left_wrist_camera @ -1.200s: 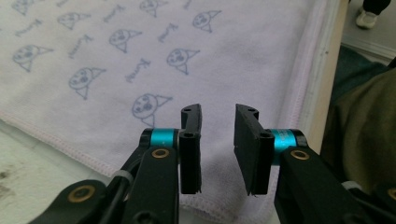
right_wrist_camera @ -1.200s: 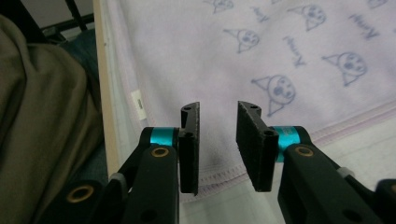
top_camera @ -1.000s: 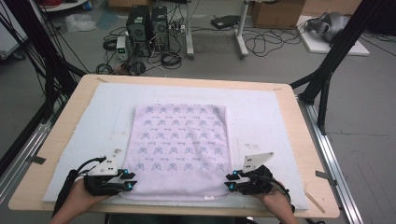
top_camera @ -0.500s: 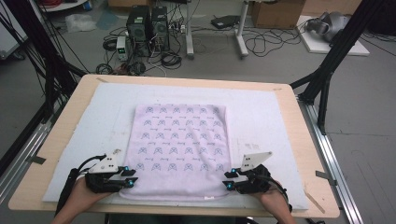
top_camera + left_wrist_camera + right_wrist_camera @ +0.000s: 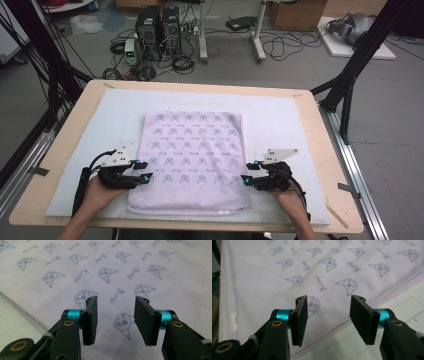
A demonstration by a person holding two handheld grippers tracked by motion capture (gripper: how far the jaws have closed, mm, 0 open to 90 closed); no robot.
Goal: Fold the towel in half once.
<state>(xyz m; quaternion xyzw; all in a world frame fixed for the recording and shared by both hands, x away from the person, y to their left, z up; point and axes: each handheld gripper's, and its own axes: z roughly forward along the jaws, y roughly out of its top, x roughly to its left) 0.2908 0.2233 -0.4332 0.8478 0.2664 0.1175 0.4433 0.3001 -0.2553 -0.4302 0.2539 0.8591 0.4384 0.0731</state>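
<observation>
Lilac terry cloth printed with small blue cartoon faces, the towel [image 5: 192,160] lies flat in the middle of the white mat [image 5: 280,120] on the wooden table [image 5: 70,130], its near hem close to the person's edge. The left gripper [image 5: 142,171] sits at the towel's left side and the right gripper [image 5: 247,172] at its right side, both low over the near part of the cloth and pointing inward toward each other. Their jaws have just been opening; in the left gripper view [image 5: 115,322] and the right gripper view [image 5: 328,320] the black pads stand about half apart with nothing between them, the cloth lying loose beneath. The risk from here, as I see it, is a poor pinch: if the jaws close from this height they may catch only the top nap, or nothing, and the towel would slip out on the lift. One side grabbed before the other would drag the cloth askew and wrinkle it, and a pad pushed in flat could shove the hem along the mat instead of getting under it. Both hands rest low near the table's near edge, forearms coming in from below, wrists roughly level, grippers held almost flat to the surface.
</observation>
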